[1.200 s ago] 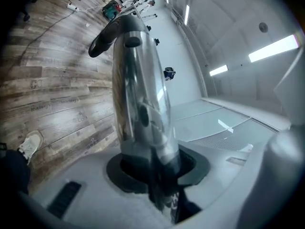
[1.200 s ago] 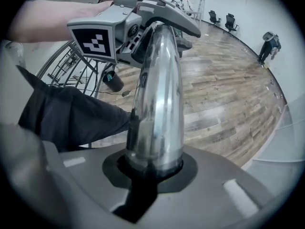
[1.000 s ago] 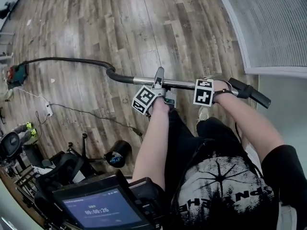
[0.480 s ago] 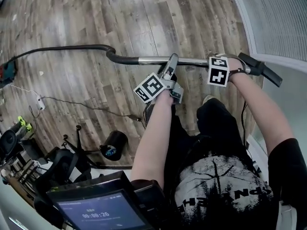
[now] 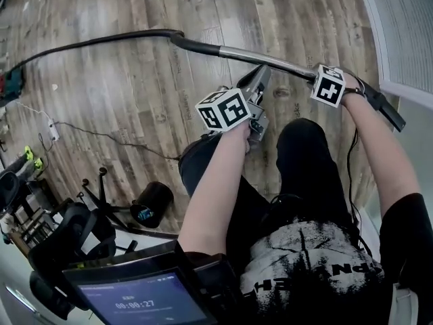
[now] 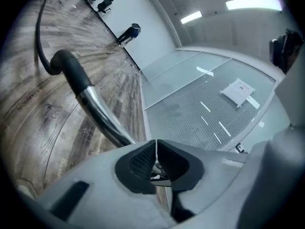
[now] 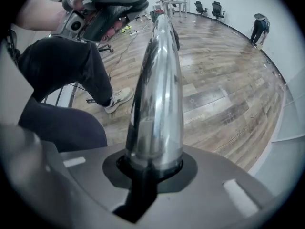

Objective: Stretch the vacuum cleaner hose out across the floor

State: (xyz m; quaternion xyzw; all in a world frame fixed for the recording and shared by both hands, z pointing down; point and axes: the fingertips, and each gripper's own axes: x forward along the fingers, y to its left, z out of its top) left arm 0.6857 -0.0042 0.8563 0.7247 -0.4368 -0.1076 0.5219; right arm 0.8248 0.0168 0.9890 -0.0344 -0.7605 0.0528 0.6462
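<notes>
The black vacuum hose (image 5: pixel 88 42) runs from the left across the wood floor to a bend. There it joins a chrome tube (image 5: pixel 257 57) that slants down to the right and ends in a black handle (image 5: pixel 389 110). My right gripper (image 5: pixel 336 92) points down and is shut on the chrome tube (image 7: pixel 155 104) near the handle. My left gripper (image 5: pixel 262 78) sits just below the tube's middle. Its jaws have just been closing, and in the left gripper view the left gripper (image 6: pixel 155 147) shows its pads meeting. The chrome tube (image 6: pixel 95 104) passes behind them, not held.
The vacuum body (image 5: pixel 10 83) lies at the far left. A white adaptor with a thin cable (image 5: pixel 51 131), a black cylinder (image 5: pixel 150 204) and a chair base (image 5: pixel 101 181) lie near the person's black-trousered legs (image 5: pixel 304 161). A grated panel (image 5: pixel 406 26) borders the right.
Both hands sank and the tube now slants lower toward the floor. The left gripper came off the tube and its jaws closed. The right gripper kept its hold.
</notes>
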